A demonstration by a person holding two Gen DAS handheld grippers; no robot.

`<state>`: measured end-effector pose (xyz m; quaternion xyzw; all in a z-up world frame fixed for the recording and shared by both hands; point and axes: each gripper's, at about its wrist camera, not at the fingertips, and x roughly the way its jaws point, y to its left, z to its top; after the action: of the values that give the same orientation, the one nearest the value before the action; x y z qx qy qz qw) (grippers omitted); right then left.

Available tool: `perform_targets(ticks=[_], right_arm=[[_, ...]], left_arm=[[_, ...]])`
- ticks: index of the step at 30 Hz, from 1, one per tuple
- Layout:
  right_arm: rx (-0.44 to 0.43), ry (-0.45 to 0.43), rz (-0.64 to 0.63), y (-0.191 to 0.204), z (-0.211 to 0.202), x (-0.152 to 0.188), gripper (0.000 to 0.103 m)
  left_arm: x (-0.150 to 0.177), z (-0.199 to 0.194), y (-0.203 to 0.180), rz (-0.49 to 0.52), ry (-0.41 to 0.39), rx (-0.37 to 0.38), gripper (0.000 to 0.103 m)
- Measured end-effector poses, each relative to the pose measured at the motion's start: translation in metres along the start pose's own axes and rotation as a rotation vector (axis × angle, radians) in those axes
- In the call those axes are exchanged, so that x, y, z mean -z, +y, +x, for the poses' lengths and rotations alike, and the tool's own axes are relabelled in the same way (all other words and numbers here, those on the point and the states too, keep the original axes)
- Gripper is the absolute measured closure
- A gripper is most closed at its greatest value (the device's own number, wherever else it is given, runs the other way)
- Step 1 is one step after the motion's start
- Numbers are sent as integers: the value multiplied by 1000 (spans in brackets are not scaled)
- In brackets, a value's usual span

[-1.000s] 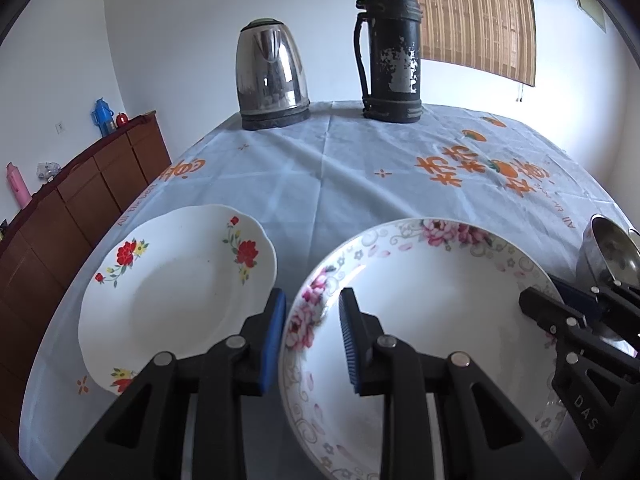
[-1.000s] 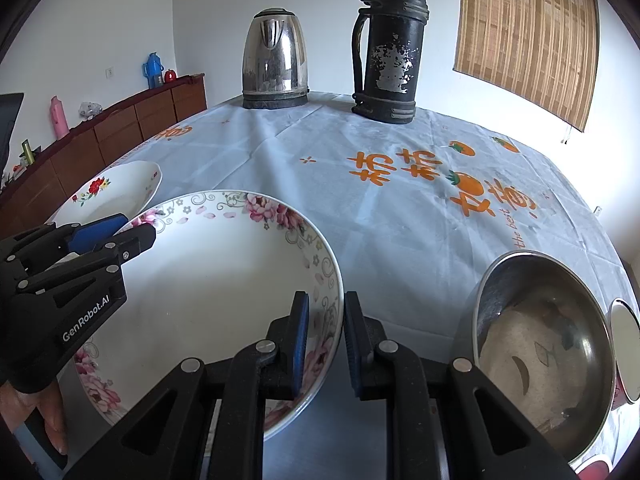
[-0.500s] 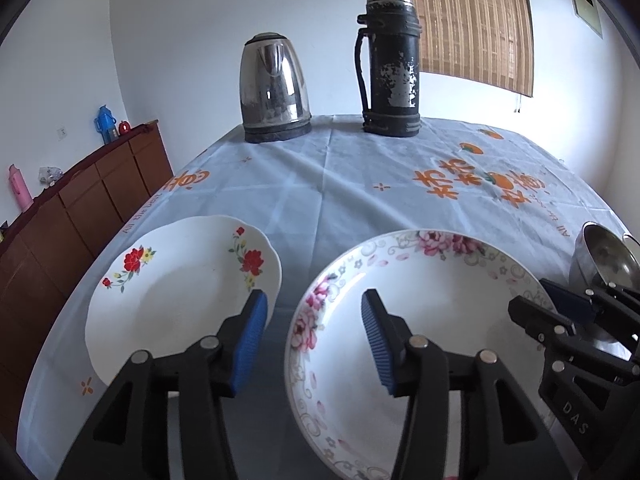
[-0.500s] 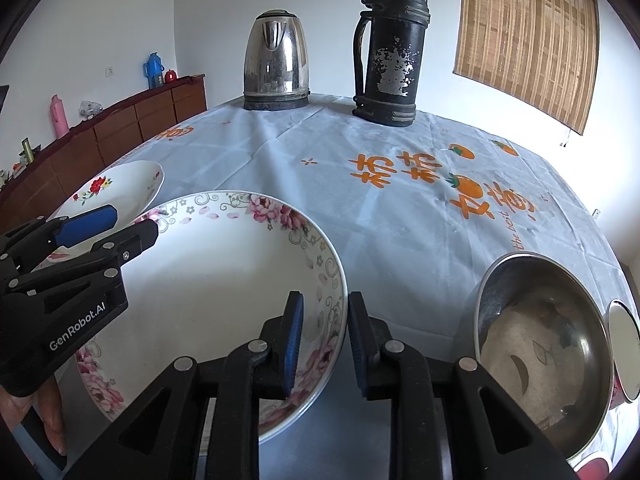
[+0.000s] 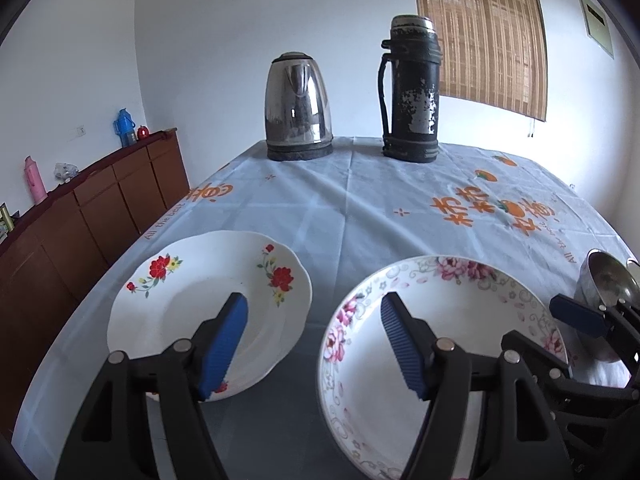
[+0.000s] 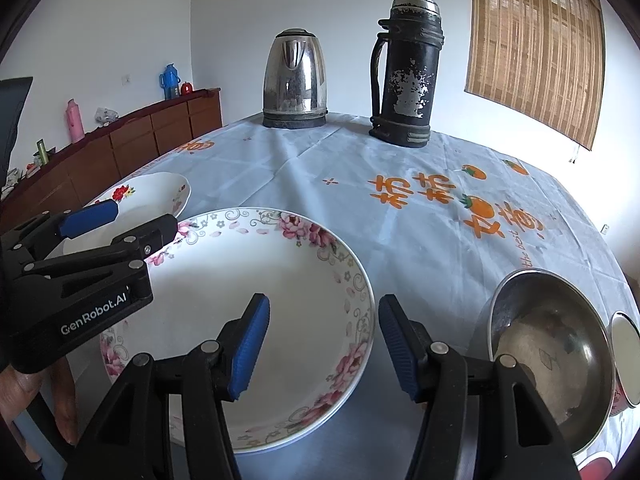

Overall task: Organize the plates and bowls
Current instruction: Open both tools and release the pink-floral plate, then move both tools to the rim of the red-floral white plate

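Plates lie side by side near the front edge of the table [image 5: 360, 208], and both grippers hang over them with nothing in their grip. The left gripper [image 5: 314, 344] has its jaws spread wide; one blue pad [image 5: 224, 344] stands over the small plate [image 5: 192, 304] and the other over the rim of the large plate [image 5: 460, 328], with the gap between the two plates under the middle of the gripper. The right gripper [image 6: 322, 348] is also wide open, and it straddles the right rim of the large plate [image 6: 248, 292], one pad over the white middle, the other outside the rim.

The small plate is white with red flowers and sits to the left. The large plate has a pink flower border and sits just beside it; the two rims are near, but whether they touch I cannot tell. To the right of the large plate stands a metal bowl [image 6: 552, 344], close to it but apart, and at the far right edge only a part of a cup [image 6: 626, 356] shows, just beside the bowl.

A light blue tablecloth [image 6: 400, 240] with orange print covers the table. At the far end stand a steel kettle [image 5: 298, 108] and a tall black thermos [image 5: 412, 92], upright and a little apart. A brown cabinet [image 5: 100, 208] stands along the left wall, and a bamboo blind [image 5: 480, 36] hangs at the window.
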<state>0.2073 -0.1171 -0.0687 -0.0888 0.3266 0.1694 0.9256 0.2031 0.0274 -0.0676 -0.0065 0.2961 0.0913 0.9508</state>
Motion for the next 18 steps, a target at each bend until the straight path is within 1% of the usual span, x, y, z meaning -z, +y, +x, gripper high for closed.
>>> perform_targets(ticks=[4,8,13,15,18], right_arm=[[-12,-26,4,2,-4,-1,44],[-33,-87,-4,6,-14,-2,44],[-50,-152,2,9,-22,-4,44],[-57,-170,-1,11,-25,-4,44],[-61,-194,-16,16,-27,-3,44]], left_arm=[[-3,-5,7,-40,-36,-9,32],[-6,-9,16,-84,-32,12,32],[-9,-22,24,-55,-35,21,32],[-12,-28,33,-54,-43,17,28],[-19,-35,52,-58,-57,2,28]])
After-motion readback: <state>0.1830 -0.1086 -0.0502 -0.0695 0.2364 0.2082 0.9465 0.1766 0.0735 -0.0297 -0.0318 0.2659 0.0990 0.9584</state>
